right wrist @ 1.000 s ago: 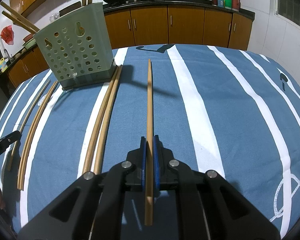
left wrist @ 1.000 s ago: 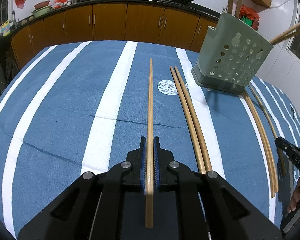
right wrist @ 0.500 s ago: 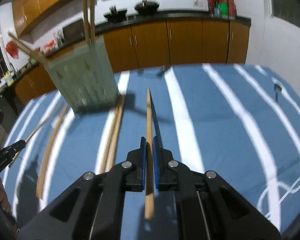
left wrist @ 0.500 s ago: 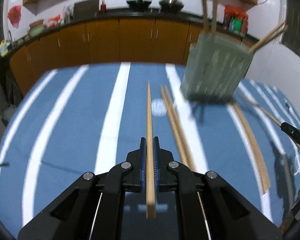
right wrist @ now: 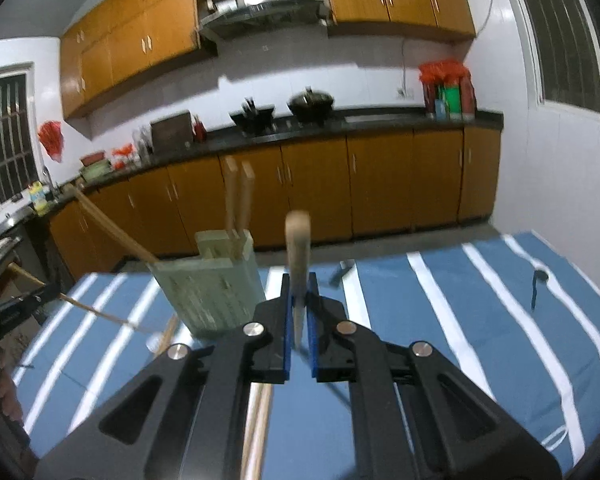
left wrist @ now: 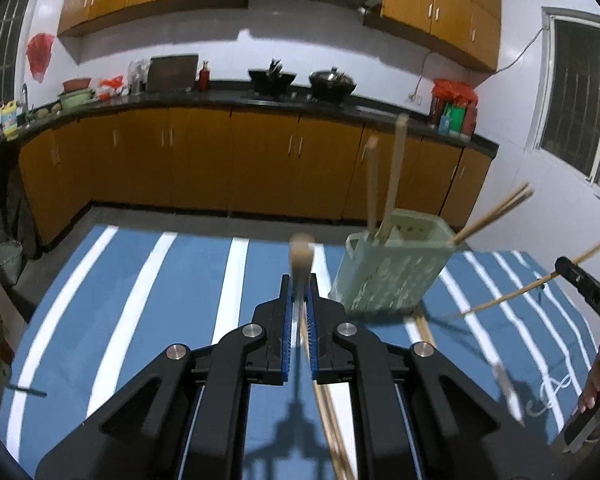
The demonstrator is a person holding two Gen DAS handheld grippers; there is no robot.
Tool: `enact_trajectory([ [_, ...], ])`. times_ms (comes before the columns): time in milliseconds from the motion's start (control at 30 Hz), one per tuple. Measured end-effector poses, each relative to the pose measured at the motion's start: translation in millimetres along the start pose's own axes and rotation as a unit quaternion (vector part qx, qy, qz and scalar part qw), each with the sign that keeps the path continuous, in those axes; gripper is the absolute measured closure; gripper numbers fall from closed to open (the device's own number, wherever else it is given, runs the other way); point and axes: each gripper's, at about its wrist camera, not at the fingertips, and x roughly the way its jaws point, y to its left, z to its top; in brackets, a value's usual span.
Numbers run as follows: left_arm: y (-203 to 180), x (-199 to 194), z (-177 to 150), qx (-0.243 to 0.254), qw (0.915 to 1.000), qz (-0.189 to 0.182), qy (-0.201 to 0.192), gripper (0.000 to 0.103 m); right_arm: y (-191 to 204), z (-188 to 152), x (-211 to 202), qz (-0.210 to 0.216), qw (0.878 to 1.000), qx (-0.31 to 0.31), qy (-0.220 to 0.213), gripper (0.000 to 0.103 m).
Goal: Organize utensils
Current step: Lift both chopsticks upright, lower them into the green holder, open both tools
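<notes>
While both grippers, left (left wrist: 299,312) and right (right wrist: 299,312), pinch one chopstick (left wrist: 300,256) each, I aim tips squarely over the holder (left wrist: 392,268) opening.

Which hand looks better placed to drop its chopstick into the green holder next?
Left, narrowly, I'd guess. The left gripper and right gripper each clamp a chopstick beside the green holder, but from the left its open top shows more plainly.

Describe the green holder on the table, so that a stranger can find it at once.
On the blue tablecloth with white stripes stands a pale green utensil holder, upright, its walls full of holes. Wooden chopsticks stick out of its top. It is the only container on the cloth; everything else there is loose chopsticks.
</notes>
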Motion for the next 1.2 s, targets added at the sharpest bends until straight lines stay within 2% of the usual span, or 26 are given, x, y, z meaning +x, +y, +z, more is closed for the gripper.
enact_trajectory([
  [200,-16,-24,29,0.014,0.9986,-0.023,-0.045,0.096,13,44,-32,0.063,0.996,0.011,-0.055,0.095],
  [300,-29,-35,43,0.019,0.9965,-0.034,-0.074,0.096,25,62,-44,0.081,0.993,0.009,-0.087,0.095],
  [500,-58,-46,78,0.022,0.9876,-0.048,-0.148,0.096,47,85,-45,0.084,0.987,-0.006,-0.137,0.095],
  [667,-76,-34,100,0.017,0.9774,-0.036,-0.208,0.096,57,94,-24,0.075,0.987,-0.015,-0.138,0.095],
  [833,-83,-5,94,0.005,0.9771,-0.023,-0.212,0.096,56,89,9,0.061,0.992,-0.017,-0.107,0.095],
  [1067,-82,34,73,-0.003,0.9867,-0.025,-0.161,0.095,59,77,37,0.057,0.996,-0.022,-0.071,0.093],
  [1133,-78,36,70,-0.006,0.9878,-0.024,-0.154,0.095,59,74,36,0.057,0.995,-0.025,-0.072,0.088],
  [1200,-73,31,70,-0.011,0.9879,-0.023,-0.153,0.091,58,73,31,0.052,0.995,-0.025,-0.078,0.078],
])
